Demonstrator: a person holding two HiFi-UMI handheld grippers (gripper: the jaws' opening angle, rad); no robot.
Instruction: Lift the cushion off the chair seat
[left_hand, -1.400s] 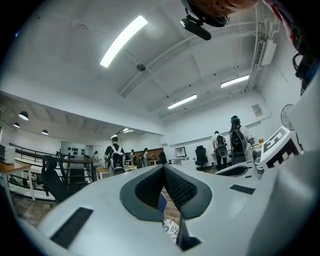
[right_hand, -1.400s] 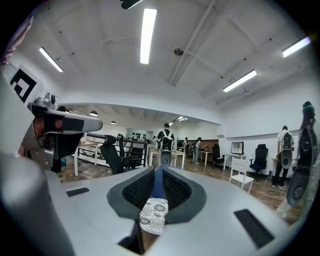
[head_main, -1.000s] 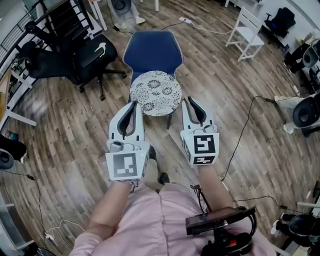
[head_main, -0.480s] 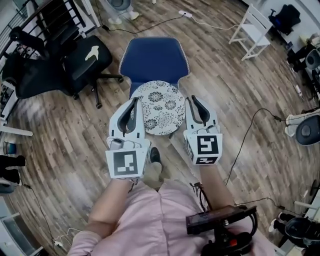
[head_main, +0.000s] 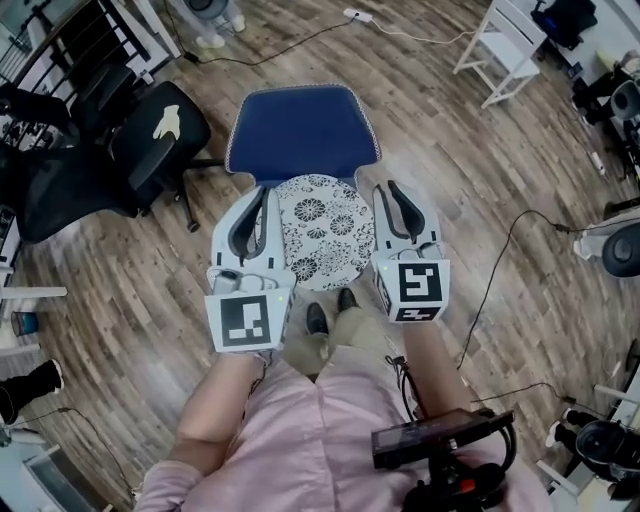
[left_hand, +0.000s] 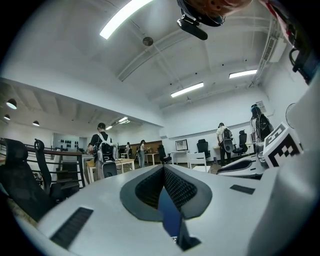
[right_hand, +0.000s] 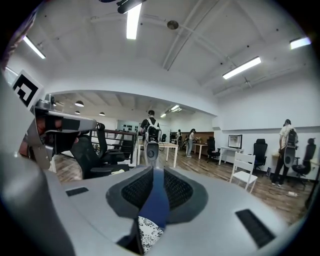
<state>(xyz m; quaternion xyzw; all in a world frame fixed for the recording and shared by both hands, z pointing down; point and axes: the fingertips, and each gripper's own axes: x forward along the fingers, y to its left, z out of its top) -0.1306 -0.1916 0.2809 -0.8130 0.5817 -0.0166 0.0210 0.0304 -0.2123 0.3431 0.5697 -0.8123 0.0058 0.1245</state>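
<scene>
A round white cushion with a black floral print (head_main: 320, 235) lies on the seat of a blue chair (head_main: 300, 125). My left gripper (head_main: 262, 195) hovers over the cushion's left edge and my right gripper (head_main: 392, 190) over its right edge, both above it and not touching it. Both point forward with their jaws together and nothing in them. In the left gripper view, the gripper (left_hand: 163, 169) shows a sliver of blue chair (left_hand: 170, 212) below its closed tips. Below the right gripper (right_hand: 156, 170) the right gripper view shows blue chair (right_hand: 156, 200) and a bit of cushion (right_hand: 148, 231).
A black office chair (head_main: 150, 135) stands left of the blue chair, and a white chair (head_main: 510, 45) at the far right. A black cable (head_main: 500, 250) runs over the wood floor at right. My feet (head_main: 330, 310) stand just before the seat. People stand far off in the room.
I have stepped closer: the chair and cushion have come toward me, and the two grippers now flank the cushion instead of hanging in front of it.
</scene>
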